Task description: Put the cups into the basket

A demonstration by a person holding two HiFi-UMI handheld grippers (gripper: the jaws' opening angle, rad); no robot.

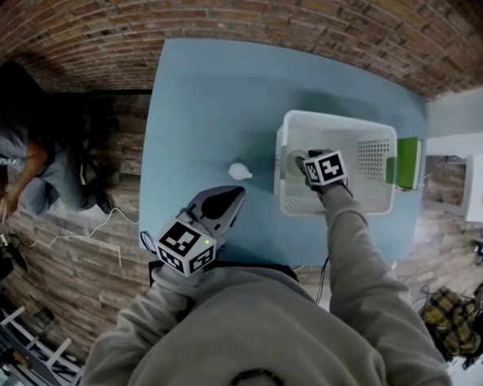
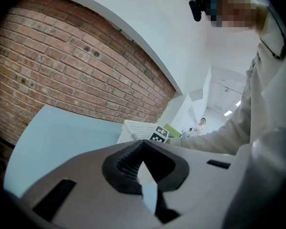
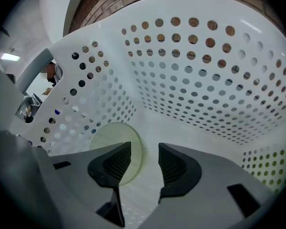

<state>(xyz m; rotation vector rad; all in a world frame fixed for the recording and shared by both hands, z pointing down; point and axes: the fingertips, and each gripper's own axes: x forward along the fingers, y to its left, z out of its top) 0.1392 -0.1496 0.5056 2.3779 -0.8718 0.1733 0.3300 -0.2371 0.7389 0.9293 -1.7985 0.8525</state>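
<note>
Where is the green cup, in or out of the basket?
In: holed walls of the basket surround the green cup, beside the open right tongs.

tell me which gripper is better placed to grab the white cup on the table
Left. The left gripper sits just short of the white cup on the table, pointing at it, jaws shut. The right gripper is down inside the white basket, jaws open beside the green cup.

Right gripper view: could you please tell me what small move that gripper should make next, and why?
Probably lift the right gripper straight up out of the basket: its jaws stand apart, the green cup lies ungripped on the basket floor, and a white cup waits on the table.
</note>
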